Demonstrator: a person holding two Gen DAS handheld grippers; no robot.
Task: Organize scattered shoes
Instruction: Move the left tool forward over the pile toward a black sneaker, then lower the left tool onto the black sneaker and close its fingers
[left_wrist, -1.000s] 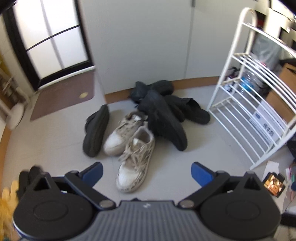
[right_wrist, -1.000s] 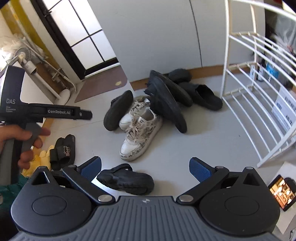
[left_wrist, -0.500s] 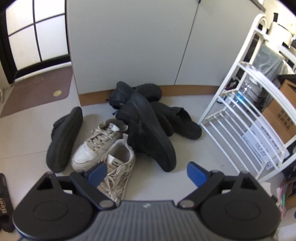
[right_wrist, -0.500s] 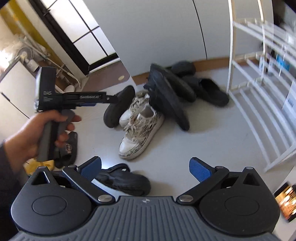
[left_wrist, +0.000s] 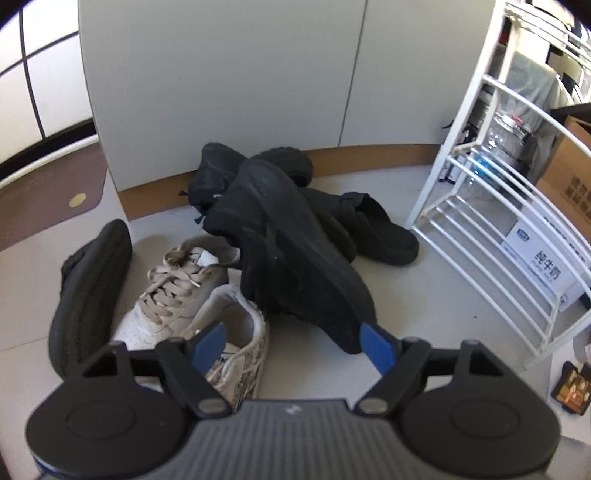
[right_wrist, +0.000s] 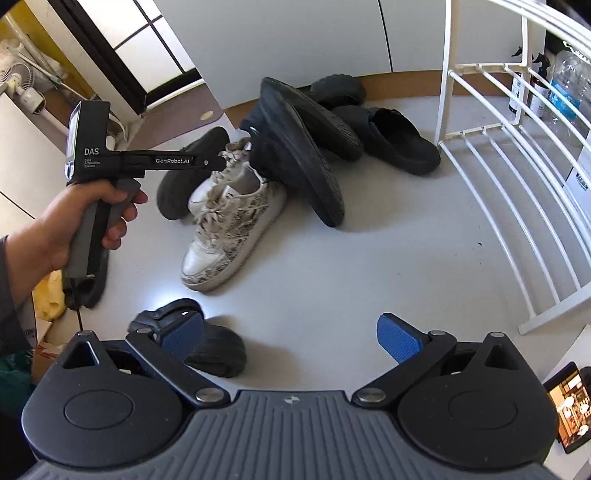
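A pile of shoes lies on the grey floor by the wall. A large black sneaker (left_wrist: 291, 258) (right_wrist: 299, 147) leans tilted on two white sneakers (left_wrist: 177, 288) (right_wrist: 229, 229). More black shoes (left_wrist: 369, 229) lie behind it, and a black slipper (left_wrist: 88, 291) stands on edge at the left. My left gripper (left_wrist: 291, 343) is open and empty, low over the near white sneaker, at the black sneaker's toe. My right gripper (right_wrist: 290, 338) is open and empty, farther back; a black slipper (right_wrist: 207, 343) lies under its left finger. The left gripper also shows in the right wrist view (right_wrist: 218, 162).
A white wire shoe rack (left_wrist: 517, 221) (right_wrist: 517, 184) stands at the right. Cardboard boxes (left_wrist: 565, 177) and bottles (right_wrist: 565, 88) sit behind it. A phone (right_wrist: 569, 410) lies on the floor at the right. A brown doormat (left_wrist: 44, 199) and another black sandal (right_wrist: 88, 284) are at the left.
My left gripper has moved forward and down toward the shoe pile; the shoes loom larger in its view. The right gripper has barely shifted. Both stay open.
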